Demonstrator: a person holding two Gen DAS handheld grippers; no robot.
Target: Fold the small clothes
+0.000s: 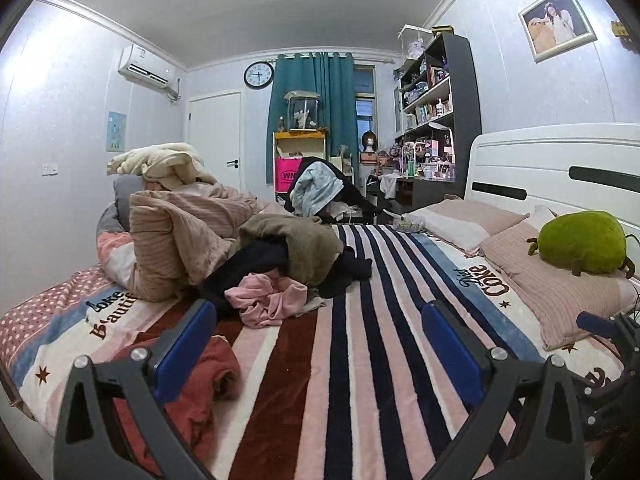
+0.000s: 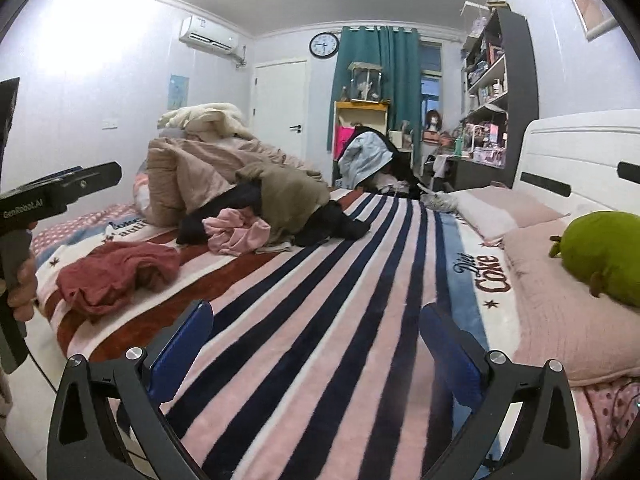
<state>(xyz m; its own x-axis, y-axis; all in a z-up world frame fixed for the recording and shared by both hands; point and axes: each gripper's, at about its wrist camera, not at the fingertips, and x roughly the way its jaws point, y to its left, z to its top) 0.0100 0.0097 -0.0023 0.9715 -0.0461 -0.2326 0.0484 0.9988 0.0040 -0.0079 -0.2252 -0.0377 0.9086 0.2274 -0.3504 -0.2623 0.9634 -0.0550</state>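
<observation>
Red garment crumpled on bed (whole in right view only); left claw and right claw both gape empty.

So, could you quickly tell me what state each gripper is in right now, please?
Left gripper: open, nothing between its jaws, above the striped blanket.
Right gripper: open, nothing between its jaws.

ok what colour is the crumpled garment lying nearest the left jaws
Dark red garment, clearest in the right wrist view.
</observation>
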